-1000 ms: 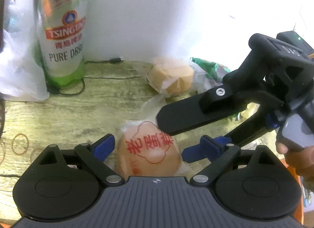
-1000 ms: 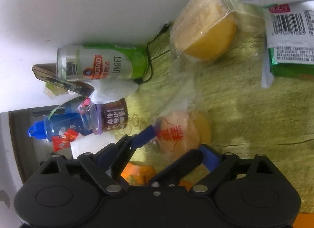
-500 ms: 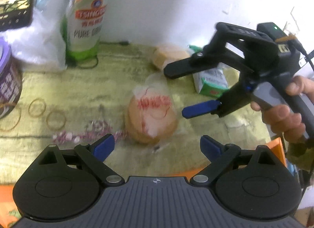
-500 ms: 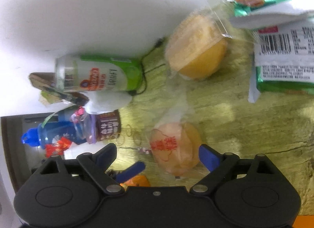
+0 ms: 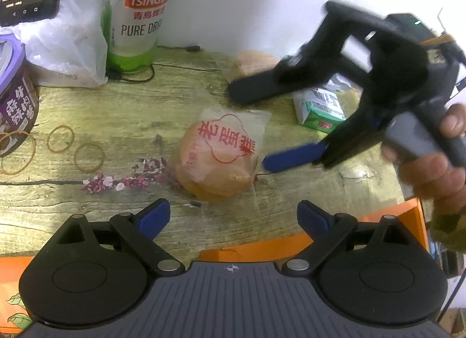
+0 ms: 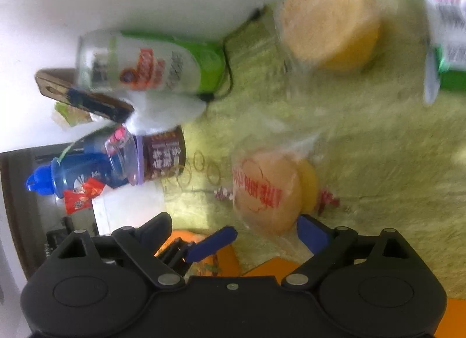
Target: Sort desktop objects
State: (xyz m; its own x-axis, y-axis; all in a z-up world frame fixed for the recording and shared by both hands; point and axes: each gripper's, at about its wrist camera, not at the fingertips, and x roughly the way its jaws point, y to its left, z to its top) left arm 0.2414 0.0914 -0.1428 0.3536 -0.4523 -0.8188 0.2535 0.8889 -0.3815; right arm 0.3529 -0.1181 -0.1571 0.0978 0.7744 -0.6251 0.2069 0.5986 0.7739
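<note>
Wrapped cake (image 5: 217, 160): round, golden, clear bag with red characters, lying on wooden desk (image 5: 116, 110). Left view: left gripper (image 5: 233, 215) spread wide, empty, now drawn back from cake; right gripper (image 5: 262, 128) gaping beside it. Right view: cake (image 6: 266, 192) just ahead of parted jaws, which have just widened; blurred.

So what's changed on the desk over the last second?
The left hand-held gripper backed away from the clear-wrapped round cake with red print, which lies free on the wooden desk. The right hand-held gripper, its jaws just opening wider, lifted off the cake too. The green beer can and rubber bands stayed put.
</note>
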